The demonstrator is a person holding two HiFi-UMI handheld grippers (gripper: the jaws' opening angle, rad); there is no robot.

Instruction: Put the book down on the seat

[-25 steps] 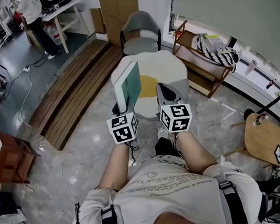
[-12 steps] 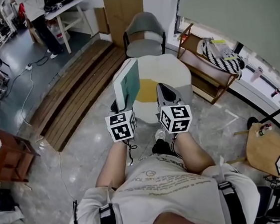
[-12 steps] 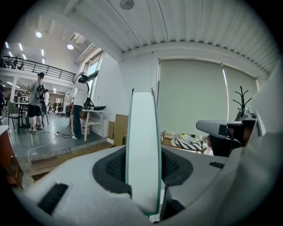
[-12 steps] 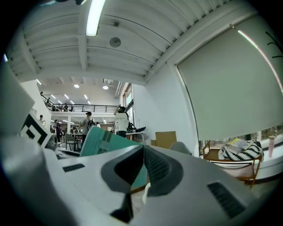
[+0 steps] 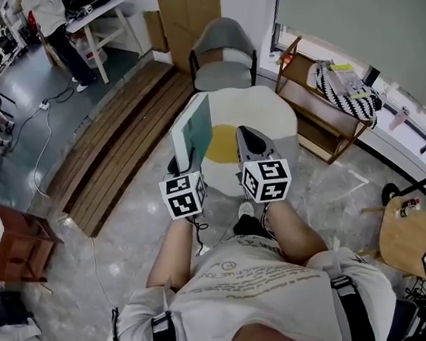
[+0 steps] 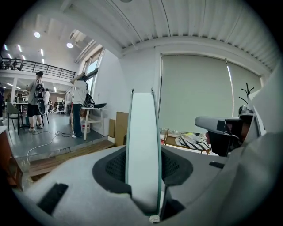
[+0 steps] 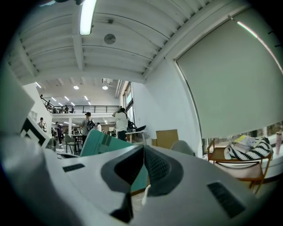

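A thin book [image 5: 193, 128] with a teal cover stands on edge, upright, in my left gripper [image 5: 185, 160], whose jaws are shut on its lower edge. In the left gripper view the book's white page edge [image 6: 142, 150] rises straight between the pads of my left gripper [image 6: 143, 185]. My right gripper [image 5: 250, 145] hovers beside it, shut and holding nothing; in its own view my right gripper [image 7: 142, 176] shows its jaws meeting, with the teal book [image 7: 99, 142] to the left. The seat [image 5: 260, 111], a white egg-shaped pouf with a yellow centre, lies on the floor just beyond both grippers.
A grey armchair [image 5: 222, 50] stands behind the pouf, with cardboard [image 5: 187, 12] against the wall. A wooden rack [image 5: 321, 111] holding a striped bag [image 5: 344, 82] is at the right. Wooden slats [image 5: 118, 138] run along the left. A round stool [image 5: 411, 235] sits at the near right.
The whole view has shifted a little toward the pouf, which now lies closer to the grippers. The book stays gripped upright and the right gripper keeps its place beside it.
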